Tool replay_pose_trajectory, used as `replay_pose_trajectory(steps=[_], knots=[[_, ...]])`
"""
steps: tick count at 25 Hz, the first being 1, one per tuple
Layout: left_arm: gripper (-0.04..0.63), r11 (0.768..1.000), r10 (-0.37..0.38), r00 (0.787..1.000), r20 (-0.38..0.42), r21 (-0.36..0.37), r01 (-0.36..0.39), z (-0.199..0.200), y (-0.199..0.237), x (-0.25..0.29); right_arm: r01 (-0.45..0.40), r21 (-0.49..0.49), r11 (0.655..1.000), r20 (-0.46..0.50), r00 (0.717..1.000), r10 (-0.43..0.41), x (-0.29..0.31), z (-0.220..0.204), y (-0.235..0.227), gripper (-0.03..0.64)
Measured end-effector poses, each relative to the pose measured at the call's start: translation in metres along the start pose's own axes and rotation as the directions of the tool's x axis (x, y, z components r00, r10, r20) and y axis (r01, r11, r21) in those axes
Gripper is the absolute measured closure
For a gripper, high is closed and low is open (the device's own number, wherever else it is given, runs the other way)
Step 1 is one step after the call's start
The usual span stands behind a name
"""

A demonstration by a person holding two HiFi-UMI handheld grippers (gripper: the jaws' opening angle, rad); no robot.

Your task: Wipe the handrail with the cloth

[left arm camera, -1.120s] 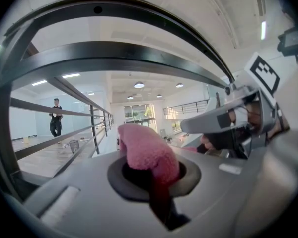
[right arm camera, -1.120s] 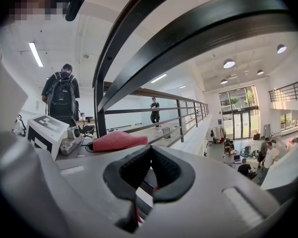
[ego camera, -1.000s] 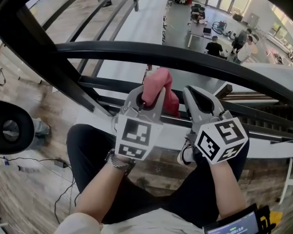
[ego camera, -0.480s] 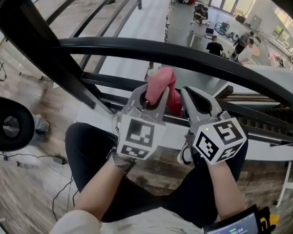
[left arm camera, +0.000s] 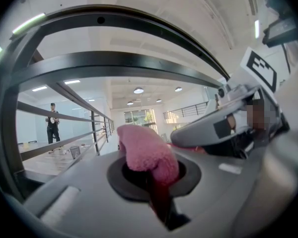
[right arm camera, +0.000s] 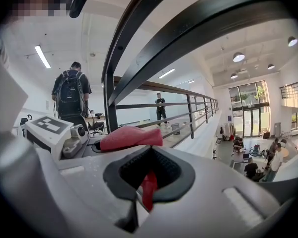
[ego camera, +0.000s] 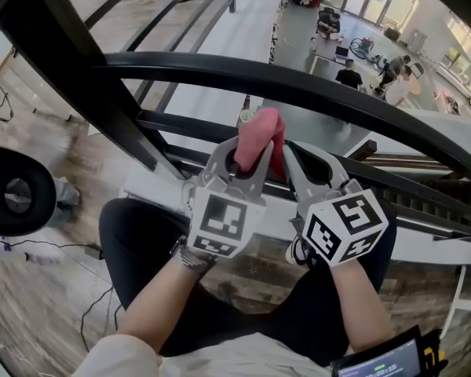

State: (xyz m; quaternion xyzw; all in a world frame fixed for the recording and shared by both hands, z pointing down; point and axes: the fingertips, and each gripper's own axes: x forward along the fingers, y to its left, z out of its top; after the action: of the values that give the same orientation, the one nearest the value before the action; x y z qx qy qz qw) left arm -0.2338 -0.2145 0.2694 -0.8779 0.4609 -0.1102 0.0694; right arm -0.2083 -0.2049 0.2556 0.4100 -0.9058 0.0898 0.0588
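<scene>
Pink cloth [ego camera: 259,136] sticks up from the left hand-held gripper [ego camera: 249,154], just under the black handrail [ego camera: 337,100]. The right hand-held gripper [ego camera: 297,159] is pressed beside it.

Left gripper view: jaws closed on the cloth [left arm camera: 146,155], its tuft bulging out below the handrail [left arm camera: 114,63].

Right gripper view: jaws closed, pinching a red strip of cloth [right arm camera: 149,187]. A small bin [right arm camera: 177,128] stands far off, contents unclear.

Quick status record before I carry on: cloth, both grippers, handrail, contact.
cloth: pink, bunched, held between the two grippers
left gripper: shut on the cloth
right gripper: shut on a thin edge of the cloth
handrail: black top rail, curving above the cloth
contact: cloth looks clear of the handrail in the left gripper view; wiping not yet begun
</scene>
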Motion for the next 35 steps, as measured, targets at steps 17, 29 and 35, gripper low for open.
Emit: replay_pose_trajectory(steps=[17,29,35], knots=[[0.564,0.986,0.059,0.996,-0.067,-0.154,-0.069,-0.015,0.043,-0.023,-0.081,0.028,0.996,-0.006,0.997,0.082,0.021,0.006,0.037,0.615],[0.563,0.978,0.072,0.995,-0.074,-0.192,-0.085,-0.022,0.061,-0.037,-0.113,0.039,0.993,-0.017,0.993,0.113,0.032,0.008,0.054,0.615],[0.561,0.975,0.078,0.994,-0.077,-0.204,-0.092,-0.024,0.066,-0.044,-0.128,0.053,0.99,-0.017,0.992,0.129,0.034,0.009,0.058,0.615]])
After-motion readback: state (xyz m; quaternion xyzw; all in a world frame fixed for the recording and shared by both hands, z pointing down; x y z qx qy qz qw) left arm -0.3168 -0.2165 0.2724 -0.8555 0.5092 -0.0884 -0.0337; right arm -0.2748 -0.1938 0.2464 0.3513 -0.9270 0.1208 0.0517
